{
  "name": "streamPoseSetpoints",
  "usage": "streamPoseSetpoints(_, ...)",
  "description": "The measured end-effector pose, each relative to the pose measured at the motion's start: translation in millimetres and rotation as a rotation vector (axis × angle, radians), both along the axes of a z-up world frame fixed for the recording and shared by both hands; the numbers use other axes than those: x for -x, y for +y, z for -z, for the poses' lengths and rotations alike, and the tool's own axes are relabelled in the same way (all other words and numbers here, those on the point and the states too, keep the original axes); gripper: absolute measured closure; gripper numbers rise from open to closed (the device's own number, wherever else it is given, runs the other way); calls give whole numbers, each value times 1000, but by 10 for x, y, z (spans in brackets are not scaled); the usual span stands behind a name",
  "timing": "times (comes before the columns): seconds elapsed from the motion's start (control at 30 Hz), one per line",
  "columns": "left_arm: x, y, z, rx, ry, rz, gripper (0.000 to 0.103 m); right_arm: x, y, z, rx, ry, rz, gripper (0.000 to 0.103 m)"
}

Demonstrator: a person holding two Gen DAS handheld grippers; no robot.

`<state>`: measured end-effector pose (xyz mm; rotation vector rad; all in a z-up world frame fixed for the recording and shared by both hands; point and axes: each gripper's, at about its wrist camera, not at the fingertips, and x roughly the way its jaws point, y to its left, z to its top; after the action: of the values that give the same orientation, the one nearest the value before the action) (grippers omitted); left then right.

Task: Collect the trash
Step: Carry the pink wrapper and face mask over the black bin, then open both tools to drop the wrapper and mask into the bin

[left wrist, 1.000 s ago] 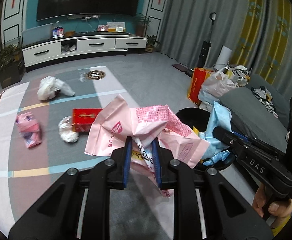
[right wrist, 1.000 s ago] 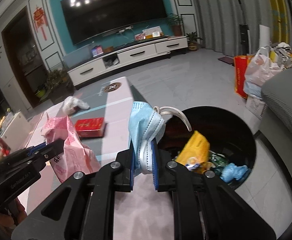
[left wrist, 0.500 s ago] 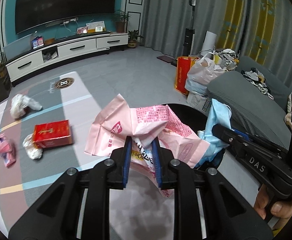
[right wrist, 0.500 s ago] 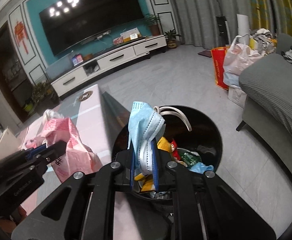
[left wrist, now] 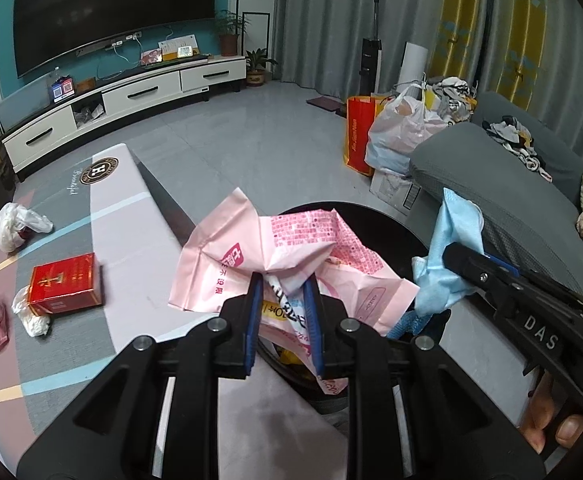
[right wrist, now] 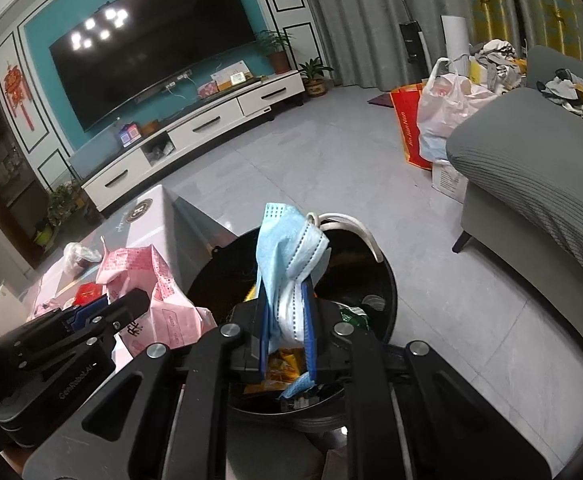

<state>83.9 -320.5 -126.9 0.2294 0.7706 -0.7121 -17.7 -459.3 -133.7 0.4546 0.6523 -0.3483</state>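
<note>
my left gripper (left wrist: 281,286) squeezes a crumpled pink wrapper (left wrist: 291,256), and my right gripper (right wrist: 287,300) pinches a blue face mask (right wrist: 287,248). both hang over the black trash bin (right wrist: 387,280) right in front of my fingers, with the mask just right of the wrapper. off to the left of my left gripper, a red box (left wrist: 63,284) and a white crumpled bag (left wrist: 17,226) sit on the low table (left wrist: 139,248).
</note>
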Motion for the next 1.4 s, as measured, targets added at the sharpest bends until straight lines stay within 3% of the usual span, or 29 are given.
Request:
streamPoseSetpoints(1.17,-88,-313,342,-82,55,-3,79,-183,-104,169,2,92,-22,88)
streamPoseSetpoints(1.27,-88,-313,349,-82,59,-4,77,-185,-105,175,-1,93,-23,87)
streamPoseSetpoints(1.4,-77,-317,348,-82,54,-1,67,-189,-107,212,-8,104,-25,87)
